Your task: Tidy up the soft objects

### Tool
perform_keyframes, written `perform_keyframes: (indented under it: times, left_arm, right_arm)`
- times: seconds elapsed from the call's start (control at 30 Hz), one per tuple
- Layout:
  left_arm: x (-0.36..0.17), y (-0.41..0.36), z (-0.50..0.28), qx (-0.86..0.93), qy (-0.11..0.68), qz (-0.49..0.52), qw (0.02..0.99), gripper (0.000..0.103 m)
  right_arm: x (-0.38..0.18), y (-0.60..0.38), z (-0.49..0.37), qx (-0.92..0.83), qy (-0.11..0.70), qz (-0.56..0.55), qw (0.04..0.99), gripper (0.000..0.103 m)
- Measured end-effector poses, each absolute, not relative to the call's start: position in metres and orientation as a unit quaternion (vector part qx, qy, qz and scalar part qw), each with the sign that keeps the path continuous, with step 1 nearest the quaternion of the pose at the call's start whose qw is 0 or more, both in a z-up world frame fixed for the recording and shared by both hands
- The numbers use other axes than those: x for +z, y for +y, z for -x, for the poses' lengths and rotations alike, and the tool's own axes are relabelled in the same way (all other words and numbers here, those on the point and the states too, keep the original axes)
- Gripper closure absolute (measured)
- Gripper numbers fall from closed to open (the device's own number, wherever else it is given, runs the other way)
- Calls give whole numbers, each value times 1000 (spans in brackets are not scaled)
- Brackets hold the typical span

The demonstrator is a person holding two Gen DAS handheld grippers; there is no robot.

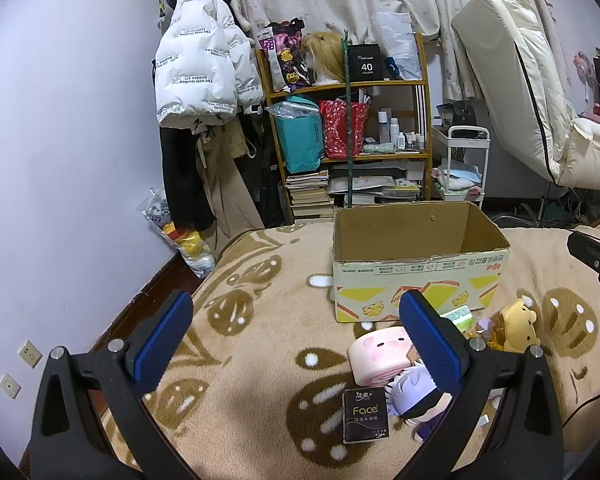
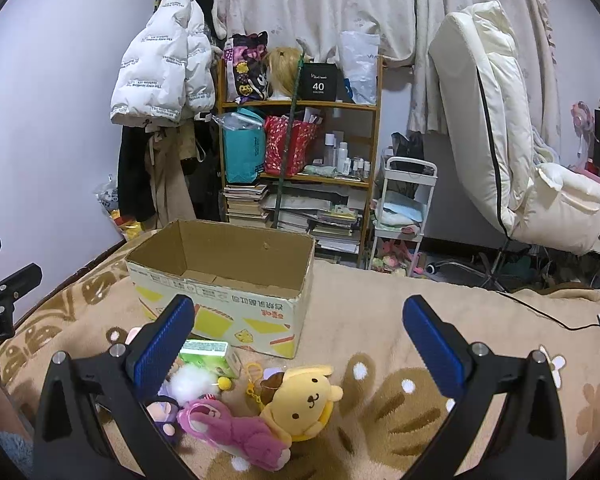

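Cardboard box (image 2: 220, 276) stood open on the blanket (image 2: 380, 320); before it lay the yellow dog plush (image 2: 304, 400) and pink bear plush (image 2: 236, 428). Left gripper (image 1: 296, 340) and right gripper (image 2: 300, 344) gaped wide, holding nothing.

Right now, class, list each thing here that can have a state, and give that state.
Cardboard box: open, upright, empty.
Left gripper: open, holding nothing.
Right gripper: open, holding nothing.
Yellow plush dog: on the blanket, outside the box.
Pink plush bear: lying on the blanket.
Black tissue pack: lying flat, sealed.
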State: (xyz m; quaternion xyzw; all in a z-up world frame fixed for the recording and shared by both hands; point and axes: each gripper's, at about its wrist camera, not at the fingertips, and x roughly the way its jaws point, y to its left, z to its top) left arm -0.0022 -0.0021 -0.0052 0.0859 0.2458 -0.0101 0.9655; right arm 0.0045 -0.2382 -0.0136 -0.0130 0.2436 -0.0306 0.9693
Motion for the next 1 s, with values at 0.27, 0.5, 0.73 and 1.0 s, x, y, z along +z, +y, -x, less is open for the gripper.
perform_keyframes:
  times: [0.27, 0.5, 0.73, 1.0]
  left_arm:
    - [-5, -2, 2, -10, 246, -87, 965, 1]
    - [-6, -3, 2, -10, 247, -88, 965, 1]
    - [-6, -3, 1, -9, 247, -88, 965, 1]
    - [-6, -4, 1, -9, 248, -89, 965, 1]
  right_arm:
    - [-16, -238, -5, -30, 246, 12, 969, 0]
    - [-17, -240, -5, -30, 247, 11, 968, 0]
    - [-18, -239, -5, -30, 244, 8, 969, 0]
    - [-19, -233, -2, -25, 246, 19, 969, 0]
